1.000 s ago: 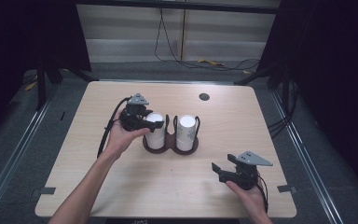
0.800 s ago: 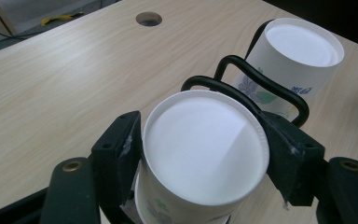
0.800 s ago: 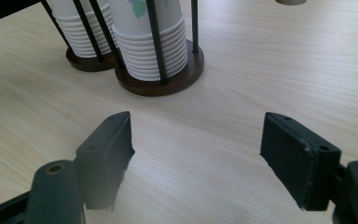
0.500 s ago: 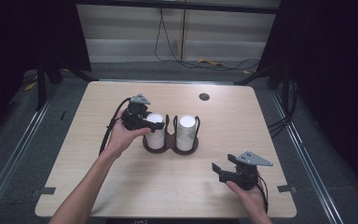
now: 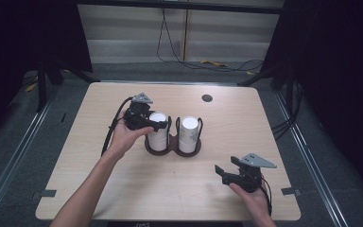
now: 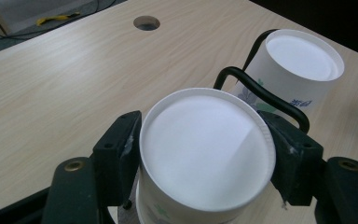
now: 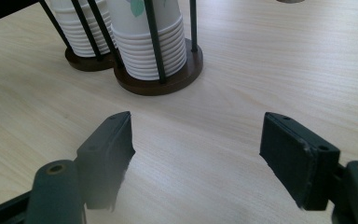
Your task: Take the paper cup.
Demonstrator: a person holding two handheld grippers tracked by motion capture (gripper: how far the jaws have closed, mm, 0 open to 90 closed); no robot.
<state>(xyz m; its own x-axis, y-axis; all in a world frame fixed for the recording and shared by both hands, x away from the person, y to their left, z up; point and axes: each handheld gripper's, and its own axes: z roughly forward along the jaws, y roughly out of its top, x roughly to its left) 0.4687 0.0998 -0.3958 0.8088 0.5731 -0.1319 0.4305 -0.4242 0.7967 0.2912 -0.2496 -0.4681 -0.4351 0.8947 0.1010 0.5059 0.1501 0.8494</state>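
White cups [image 5: 159, 124] with a green leaf print and blue lettering stand in a dark brown holder [image 5: 172, 146] on the pale wood-grain bench [image 5: 90, 156]; black tongs [image 6: 205, 154].

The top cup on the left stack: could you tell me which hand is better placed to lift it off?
Left. The left tool is already closed on that top cup, while the right tool rests open near the table's front edge.
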